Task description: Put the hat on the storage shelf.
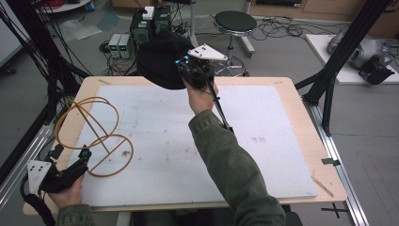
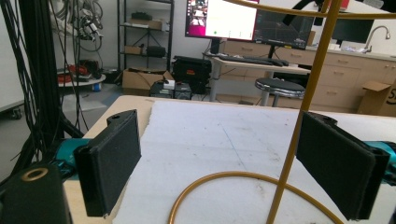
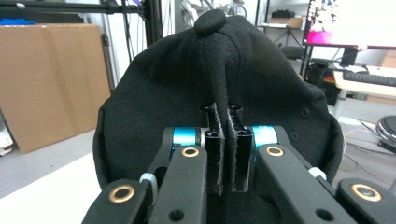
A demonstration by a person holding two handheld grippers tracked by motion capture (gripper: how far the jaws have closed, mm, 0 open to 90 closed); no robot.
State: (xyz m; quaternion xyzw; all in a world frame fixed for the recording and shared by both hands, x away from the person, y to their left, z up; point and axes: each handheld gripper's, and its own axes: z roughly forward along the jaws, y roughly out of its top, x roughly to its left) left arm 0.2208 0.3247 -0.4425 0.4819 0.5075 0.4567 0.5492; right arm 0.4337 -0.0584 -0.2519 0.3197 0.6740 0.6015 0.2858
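Observation:
A black cap (image 1: 162, 61) hangs in the air over the far edge of the table, and my right gripper (image 1: 184, 66) is shut on a pinched fold of its cloth. In the right gripper view the cap (image 3: 159, 98) fills the middle, with the fold squeezed between the two pads (image 3: 215, 149). A gold wire stand (image 1: 96, 136) made of rings and loops sits on the white board (image 1: 263, 122) at the left. My left gripper (image 1: 84, 154) is open at the stand's near ring. In the left gripper view an upright wire (image 2: 303, 112) rises between the spread pads (image 2: 112, 163).
The white board lies on a wooden table (image 1: 320, 155). Black frame posts (image 1: 339, 56) stand at the right, cables (image 1: 33, 56) hang at the left. A stool (image 1: 234, 21) and electronics boxes (image 1: 120, 44) are on the floor beyond the table.

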